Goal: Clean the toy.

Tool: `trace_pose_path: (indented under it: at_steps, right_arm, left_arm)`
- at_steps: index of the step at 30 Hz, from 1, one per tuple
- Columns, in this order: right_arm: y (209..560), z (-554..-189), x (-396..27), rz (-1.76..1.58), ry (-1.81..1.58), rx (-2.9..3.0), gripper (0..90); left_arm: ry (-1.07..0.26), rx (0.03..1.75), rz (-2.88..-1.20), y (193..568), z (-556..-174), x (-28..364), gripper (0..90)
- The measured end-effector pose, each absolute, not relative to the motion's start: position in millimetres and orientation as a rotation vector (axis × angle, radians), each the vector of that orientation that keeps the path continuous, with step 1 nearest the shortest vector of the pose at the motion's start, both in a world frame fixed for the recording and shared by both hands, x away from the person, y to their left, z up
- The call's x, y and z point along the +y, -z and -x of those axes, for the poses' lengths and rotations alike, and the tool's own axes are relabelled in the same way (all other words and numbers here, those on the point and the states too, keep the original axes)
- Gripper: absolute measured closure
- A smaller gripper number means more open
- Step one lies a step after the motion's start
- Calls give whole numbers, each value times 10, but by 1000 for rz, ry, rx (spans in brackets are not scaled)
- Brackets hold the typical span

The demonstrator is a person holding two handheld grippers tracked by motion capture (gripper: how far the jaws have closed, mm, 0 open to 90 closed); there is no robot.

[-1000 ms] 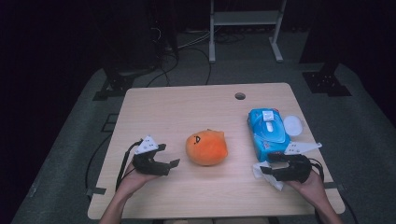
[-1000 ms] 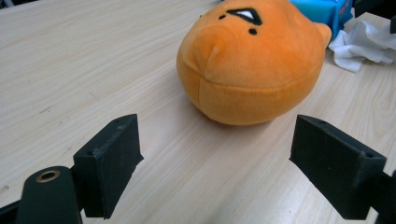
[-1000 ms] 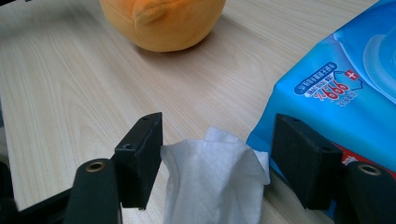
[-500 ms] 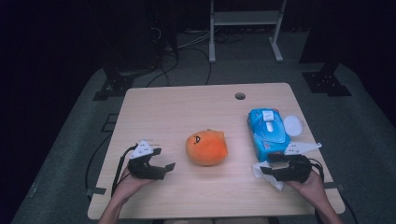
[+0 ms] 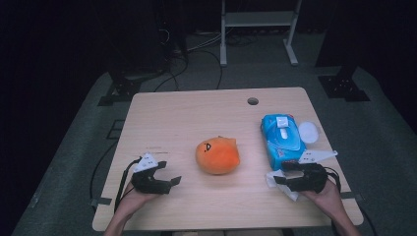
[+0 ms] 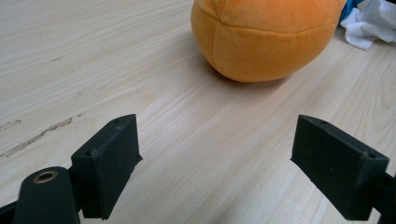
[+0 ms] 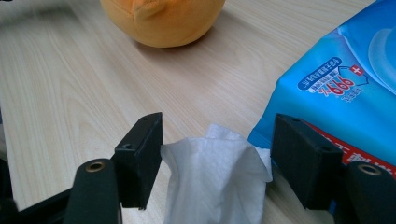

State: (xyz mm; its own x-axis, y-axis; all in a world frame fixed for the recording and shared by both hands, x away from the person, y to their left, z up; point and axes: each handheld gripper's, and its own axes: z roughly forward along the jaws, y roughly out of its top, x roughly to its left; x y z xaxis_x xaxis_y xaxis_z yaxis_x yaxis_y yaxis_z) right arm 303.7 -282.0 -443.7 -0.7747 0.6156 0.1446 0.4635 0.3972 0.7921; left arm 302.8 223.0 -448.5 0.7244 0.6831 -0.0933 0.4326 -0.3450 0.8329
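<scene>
The pale wood-grain bench point(image 6: 140, 60) looks smooth and matt. The round orange plush toy point(image 6: 266, 37) is soft, seamed cloth. The blue plastic wipes pack point(image 7: 345, 79) is glossy; the white wipe point(image 7: 215, 177) is crinkled and fibrous.

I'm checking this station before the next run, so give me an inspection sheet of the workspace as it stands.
Surface: wooden table, faint scuff marks near the left side, round hole at the far edge.
Job's things: white wipe crumpled between the right gripper's jaws; blue wipe pack beside it; orange plush toy mid-table.
Clutter: white round lid right of the pack.
Grippers: left gripper open over bare wood; right gripper open, wipe touching one jaw.
Cables: black cable hangs off the left edge; more on the floor behind.
Surroundings: dark room, grey floor, metal stand behind.
</scene>
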Motion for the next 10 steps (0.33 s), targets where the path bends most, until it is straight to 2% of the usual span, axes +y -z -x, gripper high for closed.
trace_pose_path:
  at_steps: [10]
  right_arm:
    - [4443, -3029, -2828, -965, -1322, 2476, 335]
  left_arm:
    - [-350, 867, -2009, 4566, -3012, 2253, 125]
